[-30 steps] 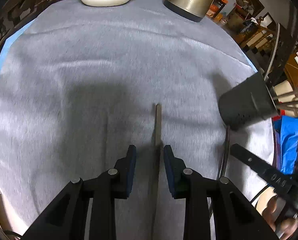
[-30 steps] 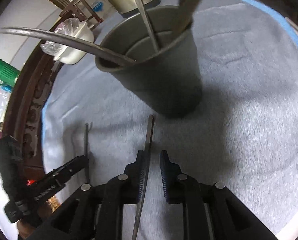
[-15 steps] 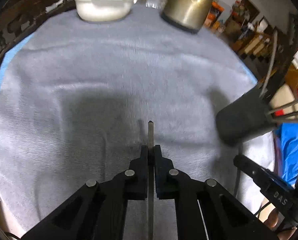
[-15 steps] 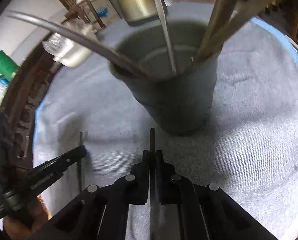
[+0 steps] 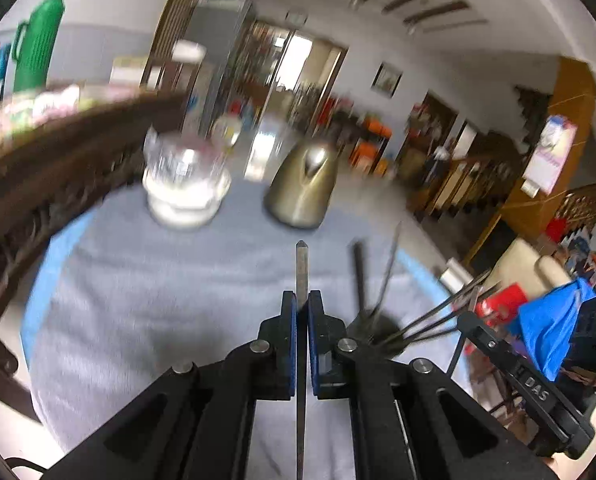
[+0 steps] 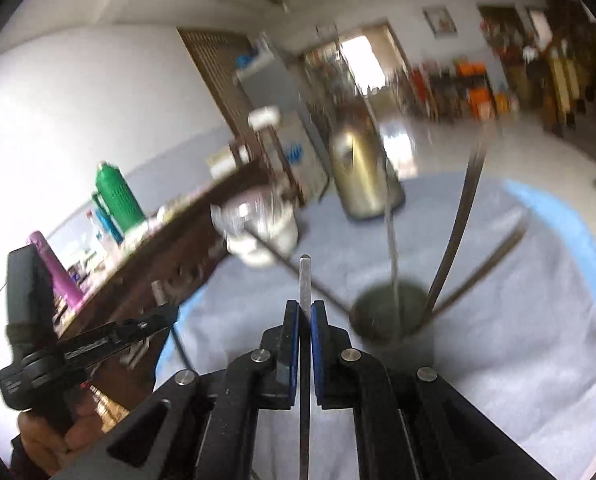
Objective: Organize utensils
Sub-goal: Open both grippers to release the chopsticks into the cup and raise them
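So, left gripper (image 5: 302, 306) clamped on thin flat steel utensil (image 5: 301, 264), lifted off the cloth | right gripper (image 6: 305, 314) clamped on another slim metal utensil (image 6: 305, 280) | dark cup (image 6: 391, 320) nearby | both judged light, stiff, slippery; best pinched mid-handle.

Fuzzy grey cloth (image 5: 158, 300), glossy metal kettle (image 5: 301, 188)

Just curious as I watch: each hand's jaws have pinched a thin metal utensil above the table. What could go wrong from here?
1. The left gripper and right gripper each hold only a thin utensil handle, so it might twist or slip out.
2. The dark holder cup already bristles with leaning utensils; a new one could snag them or tip the cup.
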